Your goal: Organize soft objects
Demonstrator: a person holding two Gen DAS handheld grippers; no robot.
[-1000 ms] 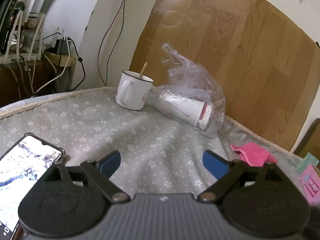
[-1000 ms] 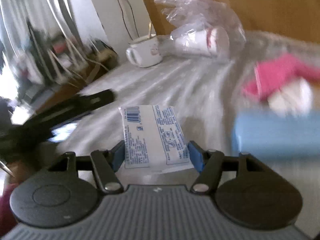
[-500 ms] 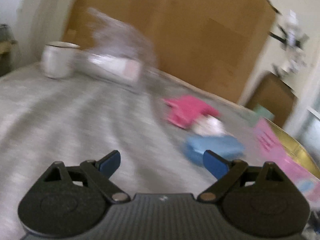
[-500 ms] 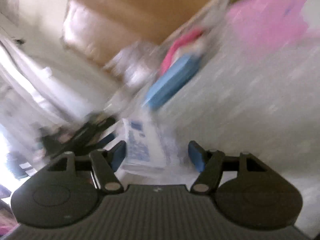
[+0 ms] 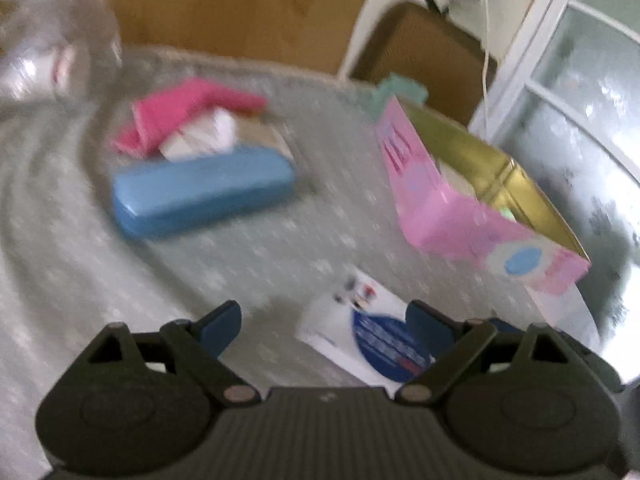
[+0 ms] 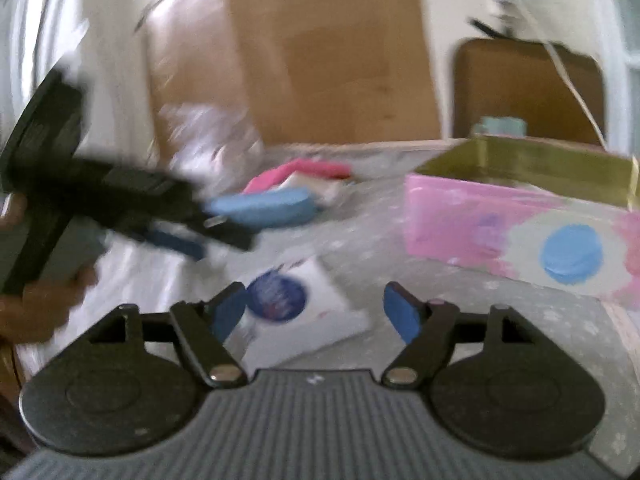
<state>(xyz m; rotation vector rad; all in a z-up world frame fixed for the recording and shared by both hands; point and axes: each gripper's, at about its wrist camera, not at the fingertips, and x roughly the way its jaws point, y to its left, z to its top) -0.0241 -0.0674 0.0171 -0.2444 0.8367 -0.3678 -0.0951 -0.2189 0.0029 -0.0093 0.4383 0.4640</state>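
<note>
Packet [image 6: 298, 312] lies flat on the cloth [image 6: 500, 312], between my right gripper [image 6: 316, 312] fingers as they are opening, not pressed. Left gripper [image 5: 324, 320] is wide apart, empty. I should approach low, then carry it to the box [image 6: 480, 216] at two o'clock.

Blue hard case [image 5: 200, 190] mid-table, clear plastic bag [image 5: 48, 64] at back; wood board [image 5: 224, 12] behind
</note>
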